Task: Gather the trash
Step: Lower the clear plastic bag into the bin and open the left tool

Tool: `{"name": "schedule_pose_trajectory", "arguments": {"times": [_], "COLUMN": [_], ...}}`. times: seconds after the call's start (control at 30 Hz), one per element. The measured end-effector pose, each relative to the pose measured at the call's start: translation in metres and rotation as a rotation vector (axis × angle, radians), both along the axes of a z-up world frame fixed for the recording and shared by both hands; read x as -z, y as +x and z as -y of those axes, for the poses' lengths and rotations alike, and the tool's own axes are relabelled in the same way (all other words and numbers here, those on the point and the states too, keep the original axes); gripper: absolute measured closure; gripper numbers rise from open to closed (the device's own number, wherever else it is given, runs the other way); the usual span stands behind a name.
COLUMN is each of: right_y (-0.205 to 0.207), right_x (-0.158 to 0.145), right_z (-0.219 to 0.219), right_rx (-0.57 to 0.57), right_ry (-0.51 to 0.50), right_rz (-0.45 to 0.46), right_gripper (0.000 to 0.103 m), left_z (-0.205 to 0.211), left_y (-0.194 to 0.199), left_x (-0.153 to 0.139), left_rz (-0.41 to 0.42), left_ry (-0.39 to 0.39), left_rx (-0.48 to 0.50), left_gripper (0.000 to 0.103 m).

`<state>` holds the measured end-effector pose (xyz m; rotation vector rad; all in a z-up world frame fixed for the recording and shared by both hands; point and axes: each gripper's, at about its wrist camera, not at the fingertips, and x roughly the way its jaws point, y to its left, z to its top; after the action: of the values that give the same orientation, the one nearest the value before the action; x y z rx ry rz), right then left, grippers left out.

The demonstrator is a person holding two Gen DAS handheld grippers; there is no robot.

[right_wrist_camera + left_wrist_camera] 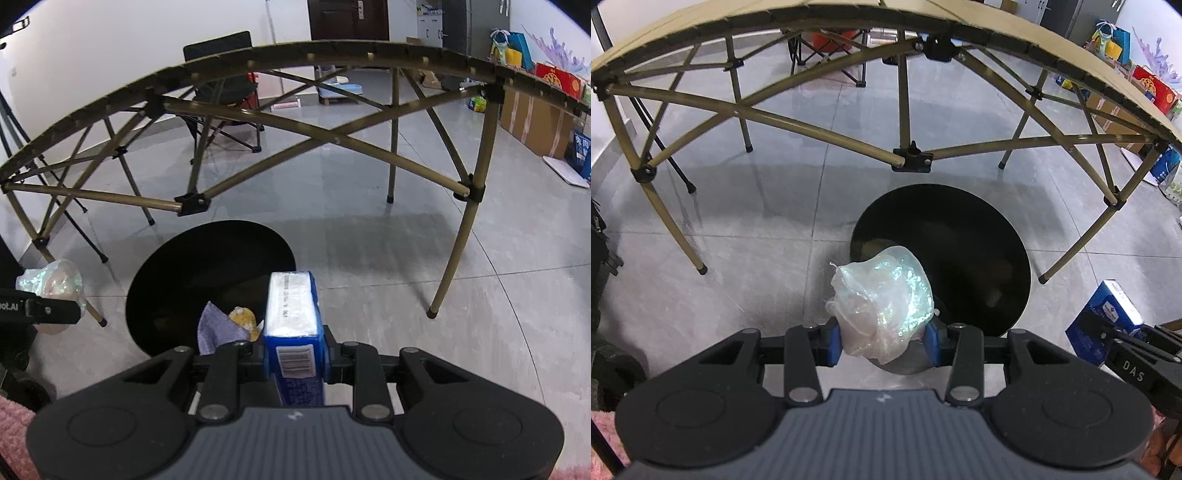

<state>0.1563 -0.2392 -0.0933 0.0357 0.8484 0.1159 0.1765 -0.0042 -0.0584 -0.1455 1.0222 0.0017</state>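
Note:
My left gripper [884, 341] is shut on a crumpled clear plastic bag [882, 299] and holds it above the near left rim of a round black trash bin [960, 251]. My right gripper [295, 360] is shut on a blue and white carton [293, 325] and holds it above the near right rim of the bin [207, 266]. Inside the bin lie a purple scrap [218, 326] and a yellow crumpled piece [243, 319]. The carton [1108, 317] in the right gripper also shows at the right of the left wrist view. The bag [59, 284] also shows at the left of the right wrist view.
A folding camp table [912, 155] with tan crossed legs stands just behind the bin on the grey tile floor. A black folding chair [225, 92] is beyond it. Boxes and bags [535, 114] line the right wall.

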Motion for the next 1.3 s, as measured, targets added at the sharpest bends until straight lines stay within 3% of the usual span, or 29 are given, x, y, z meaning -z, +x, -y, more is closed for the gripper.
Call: {"name": "schedule_pose_trajectory", "arguments": {"times": [0.33,1.13,1.3], "right_y": [0.017,0.040,0.042], "right_x": [0.011,0.029,0.031], "right_z": [0.010,0.050,0.052], "right_rx": [0.045,0.170,0.177], "right_ry": [-0.001,0.028,0.031], "right_rz": [-0.020,-0.025,-0.032], "right_gripper": [0.080,0.080,0.080], "left_z": [0.018,0.071,0.073], "left_y": [0.031,0.084,0.087], "left_x": [0.012,0.036,0.038], "left_rz": [-0.065,-0.127,-0.132], "left_ry": [-0.026,-0.015,-0.015], "left_rx": [0.008,-0.011,-0.019], "left_gripper": [0.061,0.060,0.052]}}
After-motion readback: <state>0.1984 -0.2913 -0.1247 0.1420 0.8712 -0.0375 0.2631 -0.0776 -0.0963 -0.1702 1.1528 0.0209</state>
